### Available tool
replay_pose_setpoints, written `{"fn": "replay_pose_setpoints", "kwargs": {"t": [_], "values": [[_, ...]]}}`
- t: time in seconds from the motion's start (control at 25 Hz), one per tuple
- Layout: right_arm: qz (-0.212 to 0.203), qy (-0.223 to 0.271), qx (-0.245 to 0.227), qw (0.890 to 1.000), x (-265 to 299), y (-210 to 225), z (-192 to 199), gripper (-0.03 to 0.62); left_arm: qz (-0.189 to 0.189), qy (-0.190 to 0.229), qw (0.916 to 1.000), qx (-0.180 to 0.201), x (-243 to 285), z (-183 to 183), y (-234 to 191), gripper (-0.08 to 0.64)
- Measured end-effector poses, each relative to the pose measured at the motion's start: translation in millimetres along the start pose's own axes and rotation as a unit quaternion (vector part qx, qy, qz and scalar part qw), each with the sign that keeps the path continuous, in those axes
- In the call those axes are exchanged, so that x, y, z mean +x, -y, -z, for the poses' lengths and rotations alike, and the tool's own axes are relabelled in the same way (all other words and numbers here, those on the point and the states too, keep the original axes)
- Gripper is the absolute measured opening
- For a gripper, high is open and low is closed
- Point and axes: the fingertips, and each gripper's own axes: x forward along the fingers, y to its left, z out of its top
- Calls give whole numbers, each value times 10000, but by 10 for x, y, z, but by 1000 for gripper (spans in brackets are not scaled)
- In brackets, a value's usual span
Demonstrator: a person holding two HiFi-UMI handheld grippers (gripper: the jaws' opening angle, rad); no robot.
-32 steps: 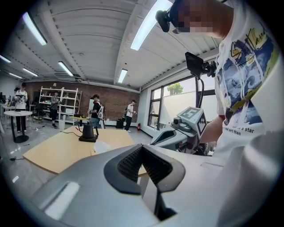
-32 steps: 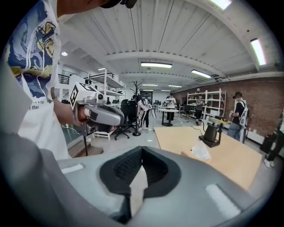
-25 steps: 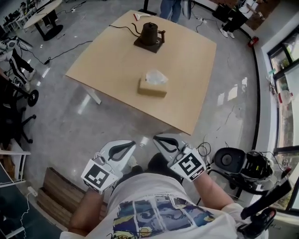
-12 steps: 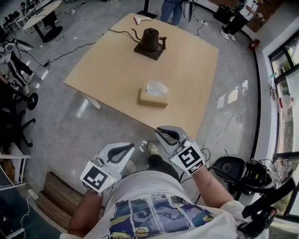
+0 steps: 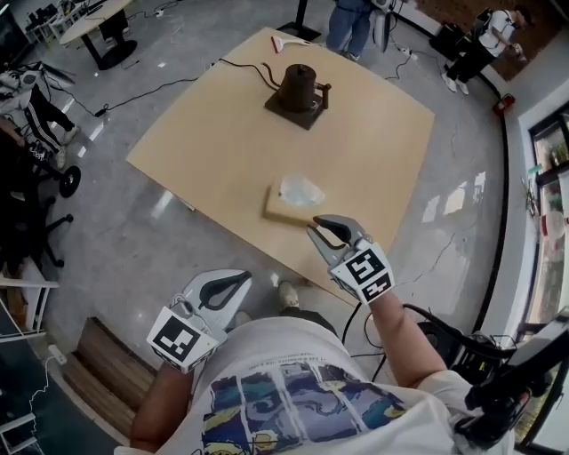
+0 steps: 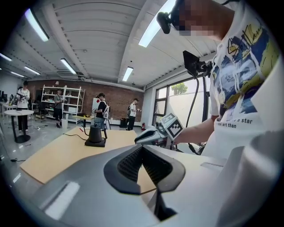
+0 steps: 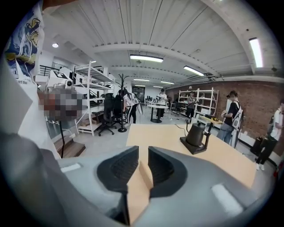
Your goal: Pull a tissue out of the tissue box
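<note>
The reach was in hand: the right gripper (image 5: 327, 222) hung over the near edge of the surface (image 5: 213, 133), just short of the tissue box (image 5: 284, 210); its jaws had just been opening and stood part-way apart with nothing between them. The box lay flat near that edge, a crumpled tissue (image 5: 300, 189) standing out of its top; neither was touched yet. The left gripper (image 5: 238, 284) hung low by the person's waist, off the surface, clenched on nothing.

To my eye the next move called for the right gripper to go on above the box, set its jaws either side of the tuft, pinch and lift; a light box might ride up with the tissue unless something held it down. Farther off stood a kettle (image 5: 300, 87) on its base, well apart, its cable (image 5: 240, 64) trailing off the far edge; nothing lay in the path; people (image 5: 351, 18) stood beyond.
</note>
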Motion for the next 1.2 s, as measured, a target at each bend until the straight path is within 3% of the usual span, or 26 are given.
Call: {"fn": "replay_pose_setpoints", "kwargs": {"t": [0.44,0.8,1.2], "values": [[-244,-396,-158,9988,505,712,343,64,-584,-65,9980,-222,244,-27,-214,3],[-550,-692,-112,9960,893,1012,608,97,-1001,-163,9942,-356,293,2,-316,3],[-943,-968,6,9908,1217,1174,857,123,-1217,-274,9912,-444,376,-7,-403,3]]}}
